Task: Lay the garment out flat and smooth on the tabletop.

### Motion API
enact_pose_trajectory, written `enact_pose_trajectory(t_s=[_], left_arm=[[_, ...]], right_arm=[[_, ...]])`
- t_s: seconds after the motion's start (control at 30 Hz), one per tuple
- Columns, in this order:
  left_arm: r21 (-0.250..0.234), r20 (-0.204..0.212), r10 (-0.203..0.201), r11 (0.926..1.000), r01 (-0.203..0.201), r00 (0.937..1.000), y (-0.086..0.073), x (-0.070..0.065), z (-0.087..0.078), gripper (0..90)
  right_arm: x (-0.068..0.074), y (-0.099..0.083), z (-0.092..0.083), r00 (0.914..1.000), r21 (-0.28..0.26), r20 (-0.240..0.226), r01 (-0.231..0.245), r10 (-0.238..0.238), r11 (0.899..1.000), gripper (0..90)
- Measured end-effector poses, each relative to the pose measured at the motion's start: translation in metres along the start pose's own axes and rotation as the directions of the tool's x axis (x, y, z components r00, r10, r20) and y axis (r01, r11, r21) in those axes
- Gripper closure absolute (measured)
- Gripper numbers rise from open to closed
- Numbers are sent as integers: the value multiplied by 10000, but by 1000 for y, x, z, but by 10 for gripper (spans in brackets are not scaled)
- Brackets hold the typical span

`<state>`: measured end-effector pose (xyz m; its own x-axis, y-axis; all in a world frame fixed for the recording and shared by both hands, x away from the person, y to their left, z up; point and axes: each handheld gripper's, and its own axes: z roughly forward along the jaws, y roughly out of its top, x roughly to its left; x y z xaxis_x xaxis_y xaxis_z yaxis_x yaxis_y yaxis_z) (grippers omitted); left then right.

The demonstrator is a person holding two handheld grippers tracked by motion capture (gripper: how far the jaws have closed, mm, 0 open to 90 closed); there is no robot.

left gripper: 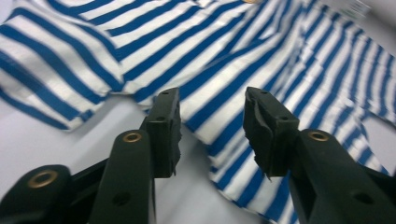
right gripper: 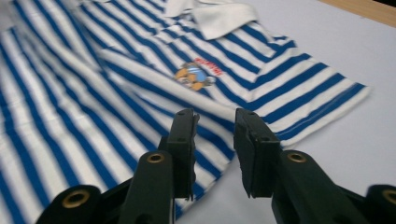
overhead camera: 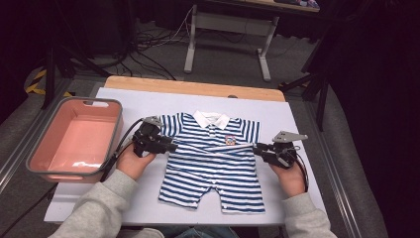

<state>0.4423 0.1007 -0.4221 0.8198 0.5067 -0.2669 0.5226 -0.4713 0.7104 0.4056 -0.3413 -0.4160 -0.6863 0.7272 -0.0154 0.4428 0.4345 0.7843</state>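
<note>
Blue-and-white striped cotton, a small child's romper with a white collar (overhead camera: 212, 161), lies flat and face up in the middle of the pale grey bench (overhead camera: 297, 114). In the high view the left gripper (overhead camera: 171, 147) sits at the garment's left side seam just below the sleeve, and the right gripper (overhead camera: 257, 147) at the matching spot on the other side. A raised fold runs across the chest between them. A salmon-pink plastic bin with a grey rim (overhead camera: 115, 106) stands at the bench's left edge, nothing in it.

In the left gripper view the fingers (left gripper: 166, 126) are spread apart — released, with the striped edge lying between and below them, not pinched.

In the right gripper view the fingers (right gripper: 254, 149) stand closer together but a gap shows between them; the cloth's edge and the end of the ridge lie just ahead, and I judge nothing is held. A small cartoon badge (right gripper: 195, 74) sits on the chest beyond.

The risk from here: if each hand closes on the top layer alone, the romper will peel open rather than lift whole; uneven pulls — one side earlier — would drag it askew across the bench.
</note>
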Motion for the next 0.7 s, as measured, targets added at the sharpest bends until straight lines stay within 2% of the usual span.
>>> enact_pose_trajectory(t_s=[0.13, 0.17, 0.2, 0.23, 0.33, 0.37, 0.4, 0.47, 0.53, 0.6, 0.63, 0.67, 0.7], left_arm=[[36, 153, 928, 9957, -929, 9956, 0, -15, -2, 470], [36, 153, 928, 9957, -929, 9956, 0, -15, -2, 452], [159, 153, 1179, 9929, -1182, 9929, 1, -18, -1, 440], [324, 296, 1576, 9868, -1586, 9871, 0, -25, 0, 431], [629, 483, 2009, 9770, -2037, 9784, -3, -35, 0, 425], [629, 483, 2009, 9770, -2037, 9784, -3, -35, 0, 427], [807, 732, 2261, 9694, -2317, 9714, -7, -40, 1, 430], [1028, 981, 2456, 9614, -2553, 9644, -11, -46, 2, 440], [1133, 1280, 2711, 9516, -2856, 9540, -14, -51, 4, 447], [1281, 1581, 2832, 9440, -3041, 9459, -17, -54, 4, 461], [1281, 1581, 2832, 9440, -3041, 9459, -17, -54, 4, 474], [1381, 1867, 2921, 9375, -3194, 9380, -19, -57, 6, 478], [1433, 1965, 2964, 9343, -3264, 9347, -20, -59, 6, 478]], right_arm=[[11, -3, -8, 9951, 74, -827, 556, -548, 9984, 597], [14, -3, -10, 9923, 40, -1034, 692, -685, 9976, 579], [17, -3, -12, 9894, 32, -1198, 836, -826, 9965, 570], [20, -3, -13, 9862, 46, -1344, 985, -970, 9951, 557], [29, -4, -18, 9740, 57, -1868, 1314, -1280, 9913, 547], [29, -4, -18, 9740, 57, -1868, 1314, -1280, 9913, 547], [36, -5, -20, 9637, 111, -2184, 1595, -1533, 9871, 558], [43, -6, -22, 9532, 238, -2431, 1912, -1798, 9813, 565], [49, -8, -23, 9427, 334, -2641, 2204, -2041, 9748, 571], [54, -9, -24, 9339, 426, -2795, 2442, -2231, 9688, 577], [54, -9, -24, 9339, 426, -2795, 2442, -2231, 9688, 577], [59, -11, -24, 9232, 538, -3029, 2642, -2364, 9630, 583], [61, -12, -24, 9185, 601, -3142, 2716, -2401, 9605, 586]])
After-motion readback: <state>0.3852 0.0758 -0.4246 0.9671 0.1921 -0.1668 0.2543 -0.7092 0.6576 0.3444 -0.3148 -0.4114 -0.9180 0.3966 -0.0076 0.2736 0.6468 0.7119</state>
